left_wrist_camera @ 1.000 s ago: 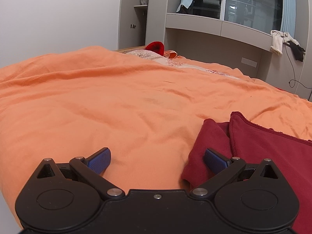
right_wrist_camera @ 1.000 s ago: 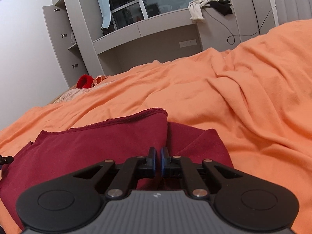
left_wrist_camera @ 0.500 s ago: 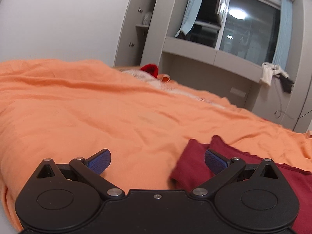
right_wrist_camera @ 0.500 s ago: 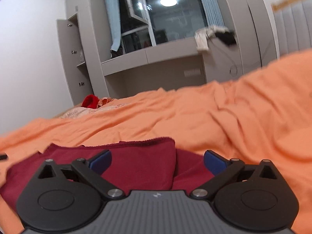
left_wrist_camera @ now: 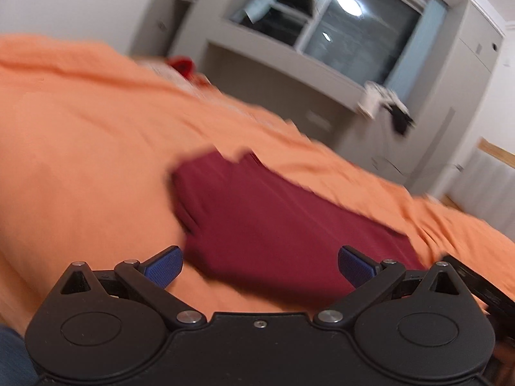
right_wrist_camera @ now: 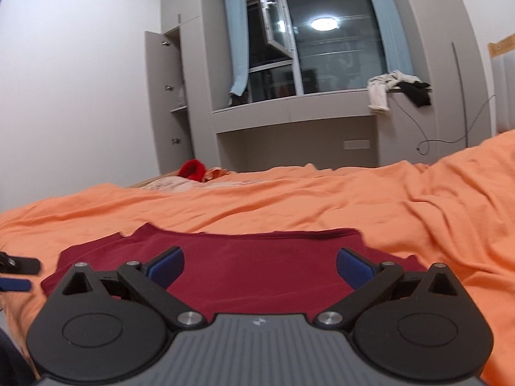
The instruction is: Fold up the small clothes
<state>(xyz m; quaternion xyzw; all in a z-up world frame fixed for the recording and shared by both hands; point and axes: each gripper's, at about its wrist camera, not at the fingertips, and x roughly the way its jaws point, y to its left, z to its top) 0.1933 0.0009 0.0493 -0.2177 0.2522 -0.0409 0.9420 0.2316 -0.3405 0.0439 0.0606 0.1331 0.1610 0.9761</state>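
A dark red garment [left_wrist_camera: 276, 222] lies folded flat on the orange bedspread [left_wrist_camera: 80, 148]. In the left wrist view my left gripper [left_wrist_camera: 259, 267] stands open just short of the garment's near edge, with nothing between its blue pads. In the right wrist view the same garment [right_wrist_camera: 257, 263] spreads ahead of my right gripper [right_wrist_camera: 259, 265], which is open wide above the cloth and grips nothing. The left gripper's fingertips [right_wrist_camera: 16, 265] show at the left edge of that view, beside the garment's left end.
The orange bedspread [right_wrist_camera: 322, 199] covers the whole bed, rumpled to the right. A small red item [right_wrist_camera: 192, 169] lies at the bed's far end. Grey cabinets and a window ledge [right_wrist_camera: 289, 109] with draped clothes [right_wrist_camera: 381, 91] stand beyond the bed.
My right gripper went from shut to wide open and drew back from the garment. The left gripper swung right, so the garment now lies straight ahead of it. Both views tilted upward.
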